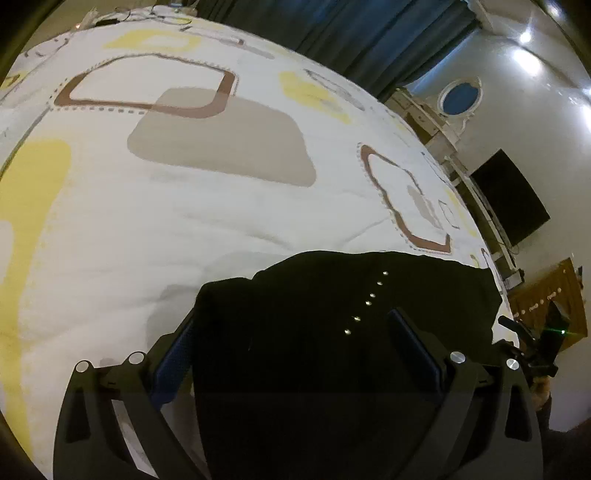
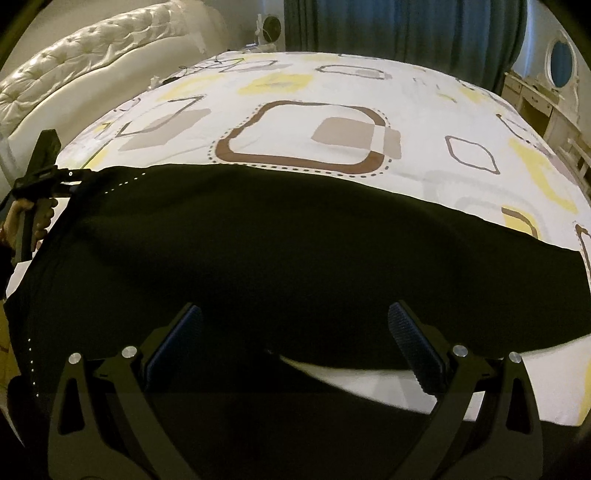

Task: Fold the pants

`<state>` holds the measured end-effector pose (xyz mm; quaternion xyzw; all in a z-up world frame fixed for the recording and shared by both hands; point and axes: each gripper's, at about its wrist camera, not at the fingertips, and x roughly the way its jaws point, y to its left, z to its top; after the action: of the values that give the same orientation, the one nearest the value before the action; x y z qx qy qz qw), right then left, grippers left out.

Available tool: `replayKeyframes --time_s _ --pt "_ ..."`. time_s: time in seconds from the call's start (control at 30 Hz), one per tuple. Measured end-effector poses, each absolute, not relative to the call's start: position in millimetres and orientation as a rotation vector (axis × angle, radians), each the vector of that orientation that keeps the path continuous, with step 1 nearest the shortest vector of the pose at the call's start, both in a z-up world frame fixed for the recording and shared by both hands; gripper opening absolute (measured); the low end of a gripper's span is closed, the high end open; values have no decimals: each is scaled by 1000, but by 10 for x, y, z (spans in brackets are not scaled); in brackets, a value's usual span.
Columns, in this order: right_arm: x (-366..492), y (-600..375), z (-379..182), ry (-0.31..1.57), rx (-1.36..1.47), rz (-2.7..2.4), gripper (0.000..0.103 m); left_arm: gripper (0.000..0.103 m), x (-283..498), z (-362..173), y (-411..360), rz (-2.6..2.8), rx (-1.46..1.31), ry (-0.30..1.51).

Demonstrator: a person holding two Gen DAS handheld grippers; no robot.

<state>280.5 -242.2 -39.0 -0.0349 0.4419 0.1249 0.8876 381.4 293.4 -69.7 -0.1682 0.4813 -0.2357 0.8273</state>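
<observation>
The black pants (image 2: 295, 258) lie flat on the bed, over a white bedspread (image 2: 303, 122) printed with brown, beige and yellow squares. In the right wrist view they fill the lower half of the frame, from the left edge to the right edge. A row of small silver studs (image 2: 125, 182) runs along the cloth at the upper left, and another row goes down the lower left edge.

The right claw (image 2: 295, 325) is spread wide above the dark cloth, and its blue ribbed pads (image 2: 410, 336) hold nothing. The left claw (image 1: 295, 328) is also spread wide, with the pants (image 1: 332, 314) under it in the lower middle of the frame; a line of studs (image 1: 365, 302) lies between its fingers. Its pads do not close on the cloth.

At the left edge of the right wrist view the other gripper and the hand (image 2: 22, 221) that holds it are seen beside the pants. A padded cream headboard (image 2: 74, 62) stands in the upper left, and blue curtains (image 2: 406, 29) hang at the top.
</observation>
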Motion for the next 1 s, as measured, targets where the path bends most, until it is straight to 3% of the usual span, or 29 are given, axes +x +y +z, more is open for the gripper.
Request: replayKeyframes --time_s 0.73,0.83,1.0 --pt "3695 -2589 -437 962 -248 478 101 96 3758 -712 2618 -391 -50 1028" --pt "3876 -2629 -408 943 -264 531 101 73 3772 -719 2639 -355 -41 1025" --pt "4183 -2662 -459 965 -206 634 101 64 3786 -707 2701 -343 -54 1014"
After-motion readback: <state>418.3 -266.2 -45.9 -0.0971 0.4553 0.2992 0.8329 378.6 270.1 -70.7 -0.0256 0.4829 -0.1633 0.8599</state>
